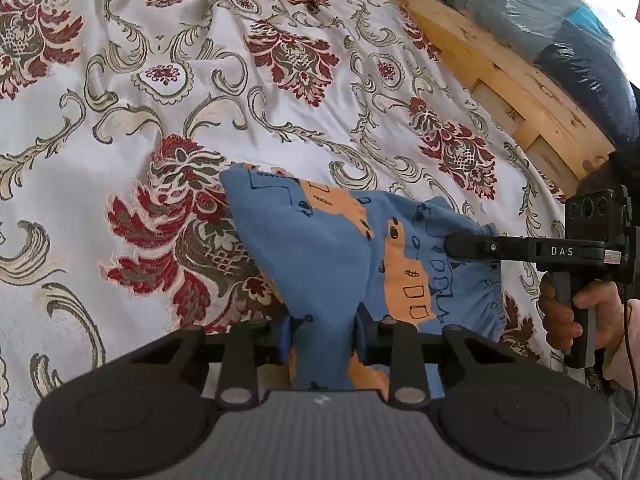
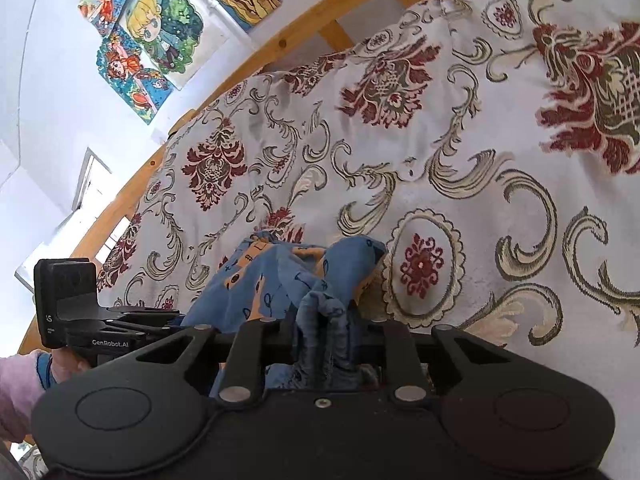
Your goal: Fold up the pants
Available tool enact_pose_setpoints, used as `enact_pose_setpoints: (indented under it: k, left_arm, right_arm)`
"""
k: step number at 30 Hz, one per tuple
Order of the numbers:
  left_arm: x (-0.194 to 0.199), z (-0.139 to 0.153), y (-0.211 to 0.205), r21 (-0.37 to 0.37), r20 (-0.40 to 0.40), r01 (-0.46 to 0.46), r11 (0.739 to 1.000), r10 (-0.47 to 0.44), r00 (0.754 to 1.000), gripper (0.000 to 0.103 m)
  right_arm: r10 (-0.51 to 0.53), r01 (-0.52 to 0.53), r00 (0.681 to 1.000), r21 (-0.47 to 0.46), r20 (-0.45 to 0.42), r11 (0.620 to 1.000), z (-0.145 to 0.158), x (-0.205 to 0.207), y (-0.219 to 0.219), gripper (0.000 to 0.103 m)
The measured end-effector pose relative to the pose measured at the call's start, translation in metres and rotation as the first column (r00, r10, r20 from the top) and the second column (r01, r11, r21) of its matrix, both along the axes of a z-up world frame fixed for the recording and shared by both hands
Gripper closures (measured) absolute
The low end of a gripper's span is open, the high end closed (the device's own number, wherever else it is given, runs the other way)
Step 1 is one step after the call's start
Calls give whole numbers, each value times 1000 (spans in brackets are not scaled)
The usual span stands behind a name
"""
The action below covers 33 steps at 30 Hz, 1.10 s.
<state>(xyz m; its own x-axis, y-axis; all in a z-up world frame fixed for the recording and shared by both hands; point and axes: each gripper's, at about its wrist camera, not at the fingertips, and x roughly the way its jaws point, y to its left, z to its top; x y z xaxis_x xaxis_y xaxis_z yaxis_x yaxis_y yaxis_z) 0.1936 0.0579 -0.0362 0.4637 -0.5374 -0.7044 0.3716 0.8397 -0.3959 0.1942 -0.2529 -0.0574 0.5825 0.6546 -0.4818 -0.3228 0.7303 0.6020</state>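
My left fingers (image 1: pixel 322 338) and right fingers (image 2: pixel 328 336) are each clamped on the pants (image 1: pixel 352 248), which hang bunched between them just above the bedspread (image 1: pixel 120 120), long axis spanning grip to grip.

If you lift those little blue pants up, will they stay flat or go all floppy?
Probably floppy: the pants already bunch and sag between the left gripper and the right gripper. They look light, being thin and small. Likely not slippery, since the soft cloth crumples in the pinch, and it may drag on the bedspread.
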Motion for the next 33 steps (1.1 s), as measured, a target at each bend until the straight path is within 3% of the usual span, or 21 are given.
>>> enact_pose_setpoints:
  k: [20, 33]
  left_arm:
    - [-3, 35, -9, -8, 94, -2, 1000, 3, 996, 76]
    - [36, 69, -21, 12, 179, -5, 1000, 3, 984, 76]
  right_arm:
    - [-29, 29, 995, -1, 97, 1000, 35, -3, -7, 82]
    - [-50, 55, 983, -21, 176, 998, 75, 45, -13, 82]
